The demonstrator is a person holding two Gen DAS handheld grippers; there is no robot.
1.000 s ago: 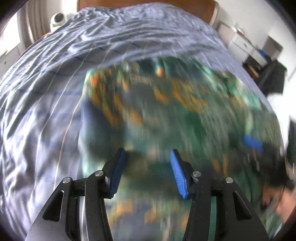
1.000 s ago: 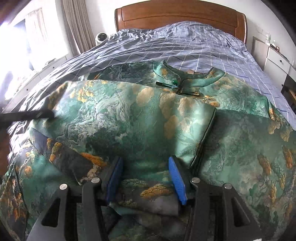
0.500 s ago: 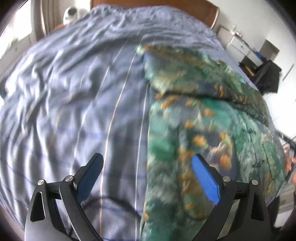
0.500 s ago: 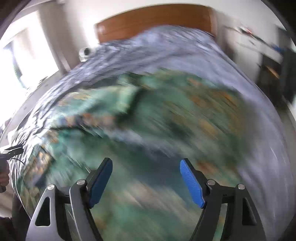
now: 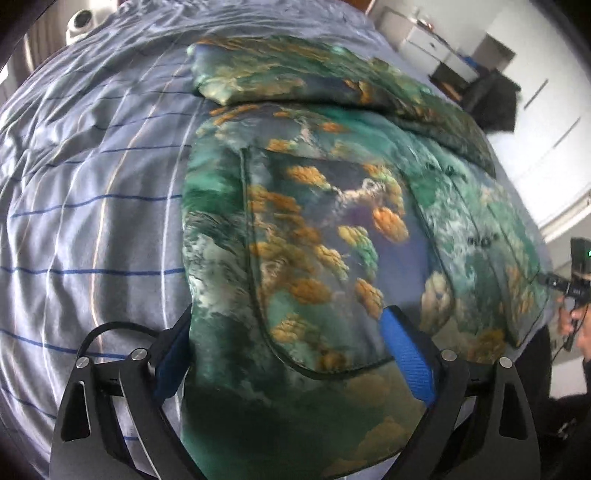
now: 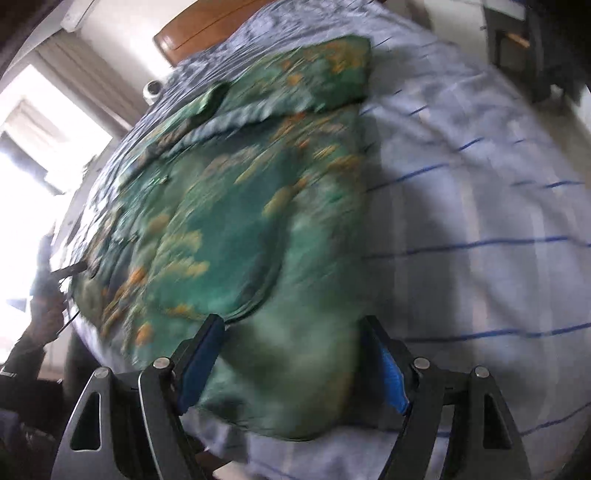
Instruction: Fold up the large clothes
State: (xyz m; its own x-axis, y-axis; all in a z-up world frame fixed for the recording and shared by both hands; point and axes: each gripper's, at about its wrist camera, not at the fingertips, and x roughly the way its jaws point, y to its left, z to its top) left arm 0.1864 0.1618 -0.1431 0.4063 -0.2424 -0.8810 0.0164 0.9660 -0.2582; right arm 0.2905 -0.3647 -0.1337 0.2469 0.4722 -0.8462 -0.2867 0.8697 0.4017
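Place: on the bed (image 5: 85,229), over a blue-lined grey cover, headboard (image 6: 207,26) at 12 o'clock in the right wrist view.
Garment: a large green brocade garment (image 5: 325,236) with gold motifs lies flat along the bed; its sleeves look folded in across the chest at the 12 o'clock end, dark piping marks an overlapping front panel.
Hem: the near hem sits at 6 o'clock in both wrist views, at the foot edge of the bed.
Left gripper (image 5: 291,358): released, blue pads spread wide; the garment's left hem corner lies between the fingers, the left pad partly hidden behind the cloth. Cannot tell whether the pads touch the fabric.
Right gripper (image 6: 295,362): released, pads wide apart, straddling the right hem corner (image 6: 295,391); this view is motion-blurred, so contact is unclear.
Other hand in view: the person's right hand and tool show at 3 o'clock in the left wrist view, at the garment's far edge.
Step in hand (judgement): side folds seem done; both claws are lining up on the two hem corners for the lengthwise fold.
Next move calls for: closing on both corners, catching all layers, then lifting evenly and carrying the hem toward the collar at 12 o'clock.
Risk: the slick fabric may slip, or only the top layer gets pinched.
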